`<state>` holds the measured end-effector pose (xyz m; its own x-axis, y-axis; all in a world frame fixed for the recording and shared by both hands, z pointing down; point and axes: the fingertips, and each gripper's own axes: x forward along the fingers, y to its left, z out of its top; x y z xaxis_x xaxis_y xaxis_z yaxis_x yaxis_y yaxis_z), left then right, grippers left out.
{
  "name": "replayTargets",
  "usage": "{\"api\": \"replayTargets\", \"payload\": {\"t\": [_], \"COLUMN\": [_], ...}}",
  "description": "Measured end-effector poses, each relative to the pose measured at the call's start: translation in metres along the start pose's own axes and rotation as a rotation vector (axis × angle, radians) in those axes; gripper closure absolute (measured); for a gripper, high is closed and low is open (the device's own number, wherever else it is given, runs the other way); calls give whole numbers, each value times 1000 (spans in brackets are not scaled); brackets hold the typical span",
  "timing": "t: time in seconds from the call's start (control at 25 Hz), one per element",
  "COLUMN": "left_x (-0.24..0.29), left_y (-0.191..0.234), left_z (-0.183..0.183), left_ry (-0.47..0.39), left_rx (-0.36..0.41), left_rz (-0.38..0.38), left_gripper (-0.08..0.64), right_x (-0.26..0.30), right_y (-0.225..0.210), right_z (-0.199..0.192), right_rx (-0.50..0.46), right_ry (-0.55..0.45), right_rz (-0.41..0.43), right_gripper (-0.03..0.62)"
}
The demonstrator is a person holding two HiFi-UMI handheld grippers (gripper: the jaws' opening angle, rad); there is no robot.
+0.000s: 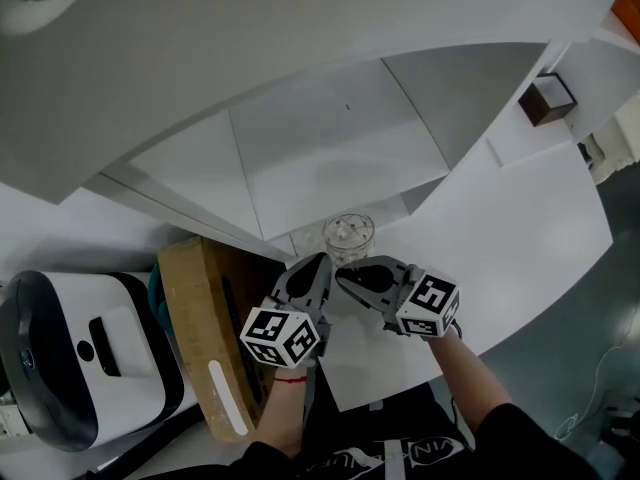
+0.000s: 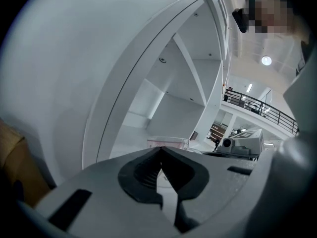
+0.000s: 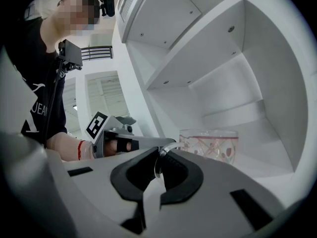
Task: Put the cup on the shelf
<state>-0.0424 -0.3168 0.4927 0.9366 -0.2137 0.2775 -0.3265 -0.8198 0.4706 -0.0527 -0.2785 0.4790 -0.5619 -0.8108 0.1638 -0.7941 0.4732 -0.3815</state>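
Right gripper view is showing your right gripper (image 3: 157,158) clamping its fingers on the clear handle (image 3: 165,149) of the glass cup (image 3: 209,142), so the grasp is looking done. Your left gripper (image 2: 159,155) is hanging just beside it, fingers together on nothing. Farther out, the cup is sitting at the mouth of the white shelf (image 3: 233,90), by its lowest compartment. I cannot tell whether it is resting or lifted. Placing it and letting go are remaining.

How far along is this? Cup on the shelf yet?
Done: the right gripper is shut on the glass cup by its handle. In hand: the cup is at the edge of the shelf. Left: setting it in and releasing. The left gripper is shut, empty.
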Motion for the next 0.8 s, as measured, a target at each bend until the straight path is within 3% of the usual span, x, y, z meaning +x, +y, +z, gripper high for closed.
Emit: {"api": "replayTargets", "payload": {"t": [0.32,0.8], "left_x": [2,6], "left_y": [7,13], "left_z": [9,7], "left_ry": [-34,-35], "left_rx": [-15,-14], "left_rz": [7,12], "left_gripper": [554,554], "right_x": [6,17], "right_y": [-1,-19], "right_z": [15,9], "right_rx": [-50,-74], "right_ry": [-36,-42], "right_rz": [37,15], "right_gripper": [581,581]}}
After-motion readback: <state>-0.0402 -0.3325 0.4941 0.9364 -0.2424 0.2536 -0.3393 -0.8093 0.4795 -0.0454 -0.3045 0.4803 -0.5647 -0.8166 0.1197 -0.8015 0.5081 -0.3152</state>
